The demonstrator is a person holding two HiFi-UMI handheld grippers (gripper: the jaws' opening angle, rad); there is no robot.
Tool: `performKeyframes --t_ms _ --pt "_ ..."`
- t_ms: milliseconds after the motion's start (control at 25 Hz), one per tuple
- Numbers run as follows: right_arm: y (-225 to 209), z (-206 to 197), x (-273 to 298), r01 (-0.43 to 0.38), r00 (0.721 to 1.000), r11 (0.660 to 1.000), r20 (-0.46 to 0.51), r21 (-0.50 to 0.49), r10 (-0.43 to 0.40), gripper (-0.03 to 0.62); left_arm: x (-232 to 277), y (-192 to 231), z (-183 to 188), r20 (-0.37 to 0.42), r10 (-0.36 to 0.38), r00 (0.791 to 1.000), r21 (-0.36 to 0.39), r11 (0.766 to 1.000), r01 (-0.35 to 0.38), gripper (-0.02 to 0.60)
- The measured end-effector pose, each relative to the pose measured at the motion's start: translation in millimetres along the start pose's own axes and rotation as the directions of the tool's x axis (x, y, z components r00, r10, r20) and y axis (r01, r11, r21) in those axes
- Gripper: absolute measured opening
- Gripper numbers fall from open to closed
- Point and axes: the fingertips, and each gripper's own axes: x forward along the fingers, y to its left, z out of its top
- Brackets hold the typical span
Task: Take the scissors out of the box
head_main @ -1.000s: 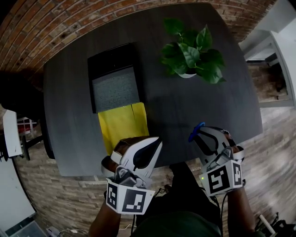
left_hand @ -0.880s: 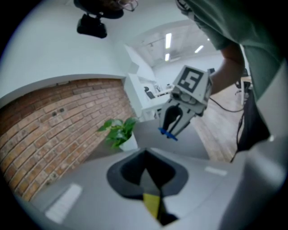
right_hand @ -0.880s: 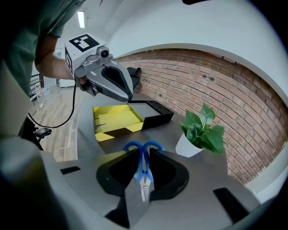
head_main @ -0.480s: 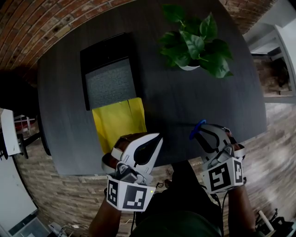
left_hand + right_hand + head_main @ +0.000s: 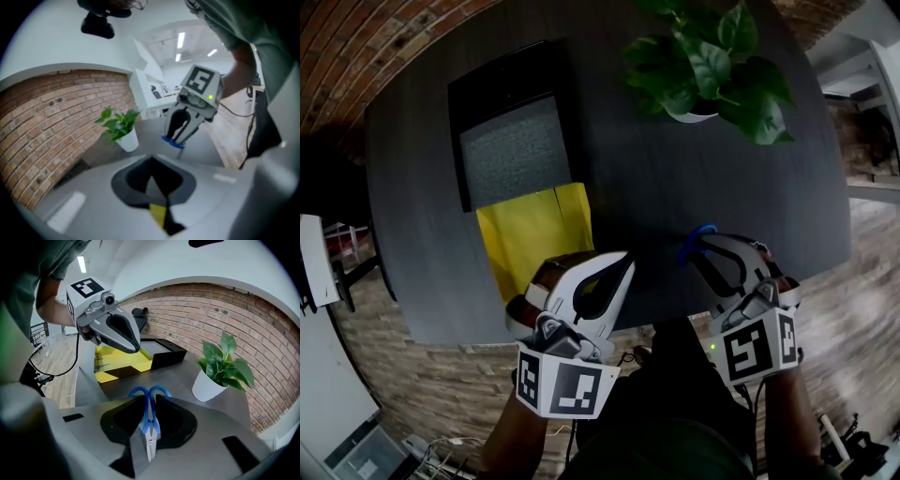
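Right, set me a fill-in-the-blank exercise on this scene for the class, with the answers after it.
1. The scissors clamped in the right gripper have ______ handles.
2. The open box on the dark table is ______ inside.
3. The leafy plant stands in a ______ pot.
4. The wall beyond the table is built of ______.

Missing words: blue; yellow; white; brick.
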Motion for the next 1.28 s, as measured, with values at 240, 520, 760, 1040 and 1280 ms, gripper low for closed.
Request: performKeyframes --t_ms 240,520,760,1040,1280 --pt "0 1 16 -0.025 1.0 1.0 0.014 -0.019 0.025 0.075 4 4 -9 -0.009 0.008 1.0 -0.015 1.0 -0.008 -0.002" --pt "3 -3 34 -0.05 0.999 0.998 0.002 -0.023 0.05 0.075 3 6 -22 -0.023 0.013 1.0 -0.038 0.999 -0.014 -0.002" --pt "6 -8 48 -0.066 0.998 0.998 -0.018 -0.019 0.065 0.075 0 11 -29 -0.034 0.025 0.999 -0.046 0.999 -0.026 -0.002" --pt "11 -13 63 -0.085 0.996 0.996 -0.026 -0.034 0.085 0.075 -12 18 -37 -0.049 0.053 0.997 -0.051 0.997 -0.055 -0.002" --pt "13 -20 70 -0.091 0.995 0.995 -0.05 -0.049 0.088 0.075 -28 22 -39 -0.06 0.081 0.995 -0.048 0.995 -0.084 -0.002"
